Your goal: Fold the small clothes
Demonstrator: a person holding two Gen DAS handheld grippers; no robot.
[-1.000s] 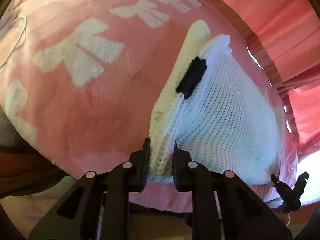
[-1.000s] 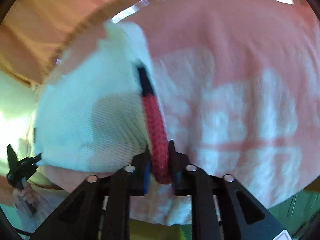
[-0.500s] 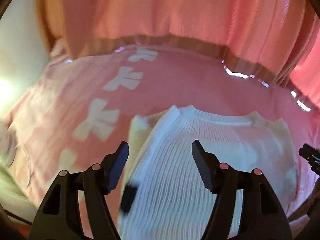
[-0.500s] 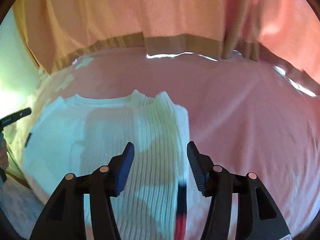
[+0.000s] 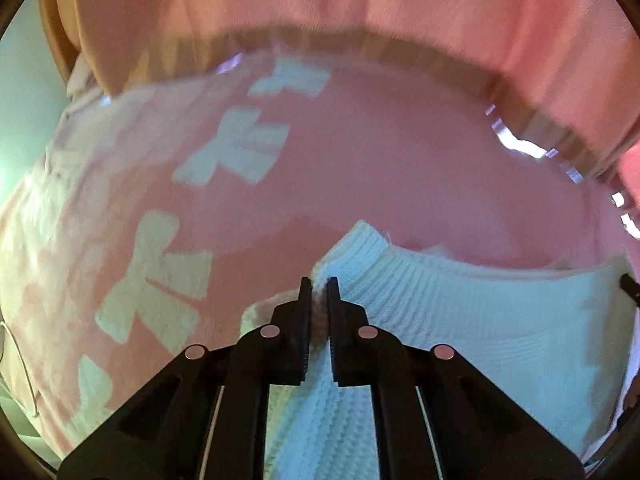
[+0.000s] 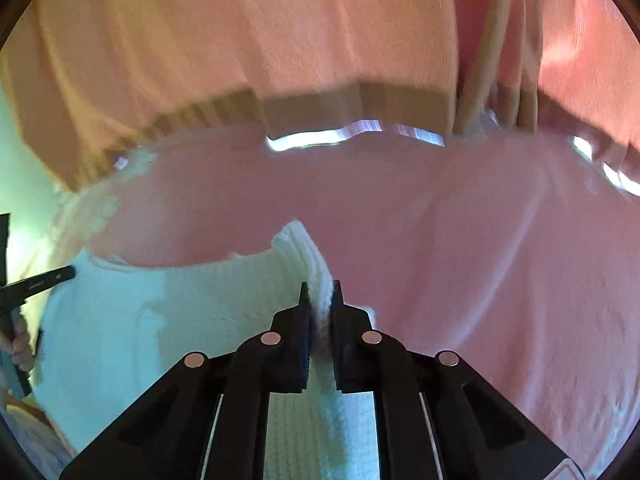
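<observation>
- Left wrist view: a pink fleece blanket with pale bow shapes down its left side covers the surface; pink curtains with a tan hem hang behind its far edge.
- The left gripper has its jaws pressed together on a raised fold of a white knit sweater, at the left shoulder edge beside the ribbed collar. The knit bunches up between the black fingers and pokes out past their tips.
- The rest of the sweater spreads flat on the blanket to the right of this gripper and runs under it toward the camera.
- At the far right edge, a dark tip of the other tool is just visible at the sweater's far shoulder.
- Right wrist view: the right gripper pinches the sweater in the same way, clamped on a ridge of knit at the garment's right edge, which stands up beyond the fingertips.
- From here the sweater lies to the left of the gripper, with bare pink blanket to the right.
- At the far left, a hand holds the other black tool over the sweater's opposite side.
- Motion blur softens the curtains.
</observation>
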